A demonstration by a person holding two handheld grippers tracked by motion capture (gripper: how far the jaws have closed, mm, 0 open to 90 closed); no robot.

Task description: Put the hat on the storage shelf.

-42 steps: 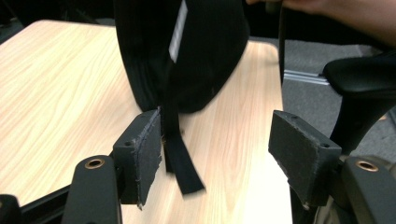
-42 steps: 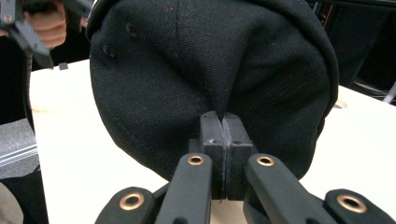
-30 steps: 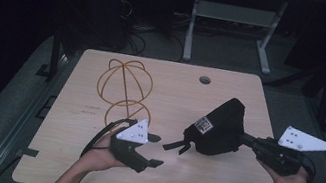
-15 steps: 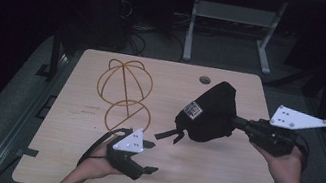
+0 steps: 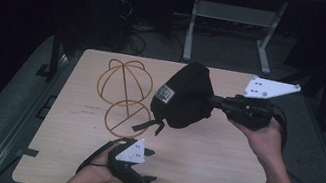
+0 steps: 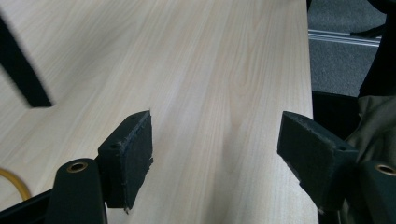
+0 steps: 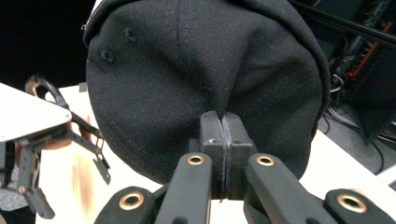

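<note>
1. Room: dark throughout. The high view shows a grey metal stand (image 5: pixel 228 27) and loose cables on the floor beyond the table. The right gripper view shows more cables and dark equipment at its right edge.
2. Table (image 5: pixel 216 182): pale wood grain, rounded corners. The high view shows its whole top. The left gripper view shows the grain close up, the table's far edge and grey carpet past it.
3. Cap (image 5: pixel 185 95): black, held in the air above the table's middle, to the right of the wire frame. The high view shows a label on its side and two straps hanging below. The right gripper view (image 7: pixel 205 70) shows stitching and eyelets on the crown, with fabric pinched into a fold at the jaws.
4. Wire frame (image 5: pixel 123 92): orange, dome-shaped, resting on the table's left half, apart from the cap. The left gripper view shows a short curve of orange wire at its lower left corner.
5. Right gripper (image 5: pixel 215 102): jaws pressed together, clamped on the cap fabric, seen plainly in the right gripper view (image 7: pixel 225 126).
6. Left gripper (image 5: pixel 150 165): low near the table's front edge. Its jaws have just been opening; the left gripper view (image 6: pixel 217 144) shows them well apart with bare table between them.
</note>
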